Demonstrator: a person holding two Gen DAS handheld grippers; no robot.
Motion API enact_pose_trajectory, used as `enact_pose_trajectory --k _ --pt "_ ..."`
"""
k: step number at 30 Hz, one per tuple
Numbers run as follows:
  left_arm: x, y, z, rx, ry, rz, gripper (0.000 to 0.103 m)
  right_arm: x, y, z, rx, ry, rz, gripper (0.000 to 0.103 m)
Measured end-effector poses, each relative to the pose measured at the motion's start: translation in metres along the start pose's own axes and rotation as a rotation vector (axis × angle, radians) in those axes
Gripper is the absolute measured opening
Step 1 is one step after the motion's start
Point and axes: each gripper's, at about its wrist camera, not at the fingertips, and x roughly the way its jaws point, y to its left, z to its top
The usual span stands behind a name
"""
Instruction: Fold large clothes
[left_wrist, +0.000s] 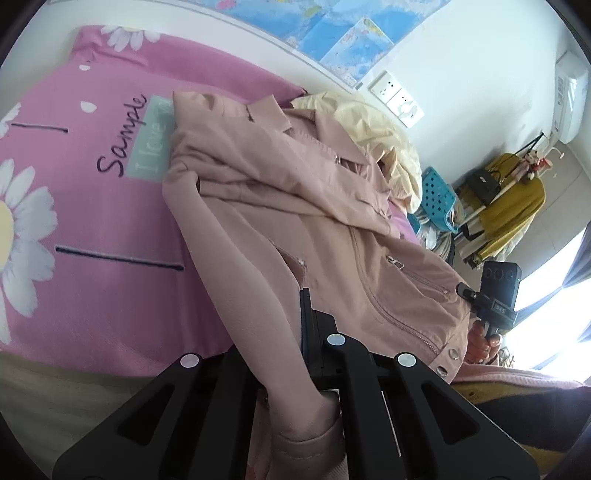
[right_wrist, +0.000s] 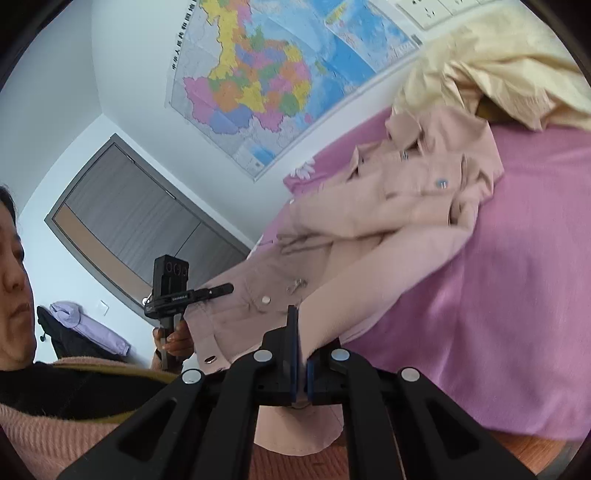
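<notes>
A pale pink zip jacket (left_wrist: 295, 206) lies crumpled on a pink daisy-print bed sheet (left_wrist: 92, 192). My left gripper (left_wrist: 295, 314) is shut on one of its sleeves (left_wrist: 258, 295), which runs up between the fingers and hangs down over the gripper body. In the right wrist view the same jacket (right_wrist: 406, 199) lies on the sheet (right_wrist: 517, 295), and my right gripper (right_wrist: 301, 332) is shut on the other sleeve (right_wrist: 369, 280). Each view also shows the other gripper at the jacket's hem, held by a hand: the right gripper (left_wrist: 466, 291) and the left gripper (right_wrist: 221, 290).
A cream garment (left_wrist: 369, 122) is heaped behind the jacket's collar against the wall, also seen as a cream garment (right_wrist: 498, 62). A blue basket (left_wrist: 439, 199) and a rack with yellow cloth (left_wrist: 517, 206) stand beyond the bed. A person in a pink sweater (right_wrist: 55, 435) is close by.
</notes>
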Motion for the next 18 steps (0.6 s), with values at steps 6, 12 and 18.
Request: enact_pose_trajectory --k 6,12,18 --pt "-0.007 -0.007 0.014 0.019 -0.029 0.005 0.002 -0.001 0.000 0.015 0.001 -0.041 0.015 0.003" --pt "-0.012 -0.013 0.025 0.036 -0.043 0.013 0.002 0.000 0.000 0.030 0.002 -0.070 0.027 0.003" --pt "-0.015 -0.015 0.038 0.047 -0.056 0.020 0.002 -0.007 -0.003 0.044 0.006 -0.115 0.029 0.003"
